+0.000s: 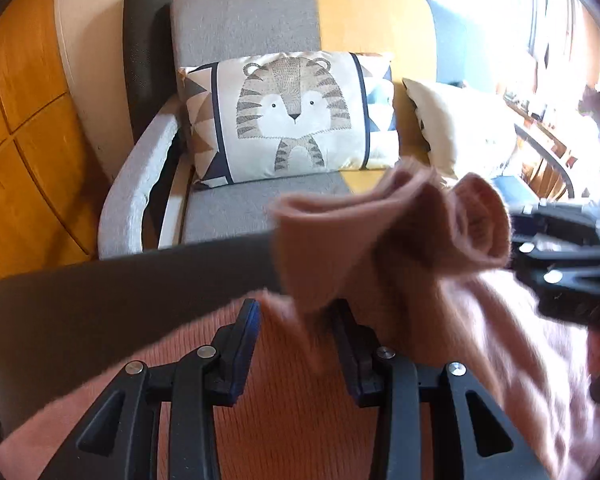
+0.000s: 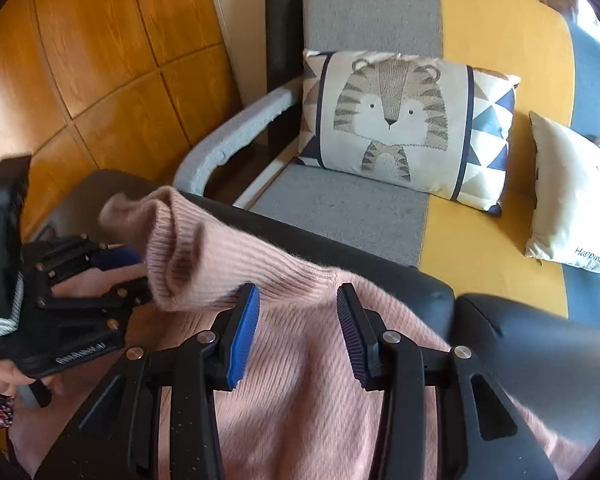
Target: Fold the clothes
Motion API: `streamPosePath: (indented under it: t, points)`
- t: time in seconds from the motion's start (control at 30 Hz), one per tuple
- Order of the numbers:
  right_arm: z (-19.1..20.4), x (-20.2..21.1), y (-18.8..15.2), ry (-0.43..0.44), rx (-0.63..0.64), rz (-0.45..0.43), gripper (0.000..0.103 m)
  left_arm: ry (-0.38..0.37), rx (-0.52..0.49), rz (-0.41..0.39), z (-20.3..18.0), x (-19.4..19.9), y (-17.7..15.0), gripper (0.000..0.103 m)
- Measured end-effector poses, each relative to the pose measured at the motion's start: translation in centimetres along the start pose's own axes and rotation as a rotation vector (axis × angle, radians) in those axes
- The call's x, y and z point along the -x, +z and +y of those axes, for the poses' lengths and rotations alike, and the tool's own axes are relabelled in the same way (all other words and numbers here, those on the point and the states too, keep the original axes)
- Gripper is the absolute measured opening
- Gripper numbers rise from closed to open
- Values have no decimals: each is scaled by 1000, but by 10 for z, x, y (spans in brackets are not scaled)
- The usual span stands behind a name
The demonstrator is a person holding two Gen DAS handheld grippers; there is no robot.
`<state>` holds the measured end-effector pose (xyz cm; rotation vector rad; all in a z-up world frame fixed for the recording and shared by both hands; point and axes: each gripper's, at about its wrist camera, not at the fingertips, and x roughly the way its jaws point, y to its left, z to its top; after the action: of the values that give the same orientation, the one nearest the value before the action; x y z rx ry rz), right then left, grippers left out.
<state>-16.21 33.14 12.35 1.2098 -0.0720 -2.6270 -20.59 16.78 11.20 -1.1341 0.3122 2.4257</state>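
Note:
A pink ribbed sweater (image 2: 300, 400) lies spread on a dark padded stool (image 2: 520, 332). One sleeve is lifted off it, its cuff (image 2: 172, 248) hanging in the air. In the left wrist view my left gripper (image 1: 297, 308) is shut on a bunched fold of this sleeve, which fans out above the tips to the cuff (image 1: 480, 228). My right gripper (image 2: 299, 292) hovers over the sweater's body with its fingers apart. The sleeve's base runs between the tips, and the pads do not visibly press on it. Each gripper shows in the other view: the left gripper (image 2: 142, 272) beside the cuff, the right gripper (image 1: 516, 246) at the right edge.
Behind the stool stands a grey, yellow and blue sofa (image 2: 340, 208) with a tiger cushion (image 2: 400, 120) and a cream cushion (image 2: 572, 200). Wooden panels (image 2: 100, 60) cover the left. A person's hand (image 2: 0, 380) holds the left gripper.

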Motion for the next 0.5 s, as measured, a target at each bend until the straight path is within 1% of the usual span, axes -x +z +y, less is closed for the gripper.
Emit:
streamPosePath:
  t: [0.03, 0.07, 0.13, 0.23, 0.27, 0.3, 0.33, 0.4, 0.43, 0.47, 0.5]
  points:
    - [-1, -5, 4, -13, -9, 6, 13, 18, 5, -1, 2, -3, 6, 31]
    - [-3, -10, 7, -28, -21, 12, 13, 37, 10, 0, 3, -6, 13, 29]
    - [-9, -19, 11, -74, -42, 23, 13, 76, 19, 9, 6, -16, 25, 29]
    - [-21, -32, 13, -167, -78, 49, 13, 196, -11, 56, 12, -42, 36, 29]
    - [-26, -33, 12, -186, -97, 54, 13, 232, -2, 78, 17, -48, 36, 29]
    - [-32, -30, 9, -184, -121, 48, 13, 242, 27, 86, 25, -48, 33, 29]
    - [-40, -22, 5, -158, -137, 21, 13, 234, 61, 73, 31, -43, 29, 29]
    - [-44, -4, -7, -146, -87, -5, 14, 215, 119, 34, 44, -27, 16, 29]
    - [-44, 5, -12, -147, -54, -13, 14, 204, 131, 33, 48, -19, 10, 29]
    - [-44, 10, -18, -134, -24, -2, 14, 191, 130, 33, 51, -12, 2, 29]
    - [-42, 14, -24, -115, 5, 20, 14, 195, 109, 36, 52, -6, -7, 29]
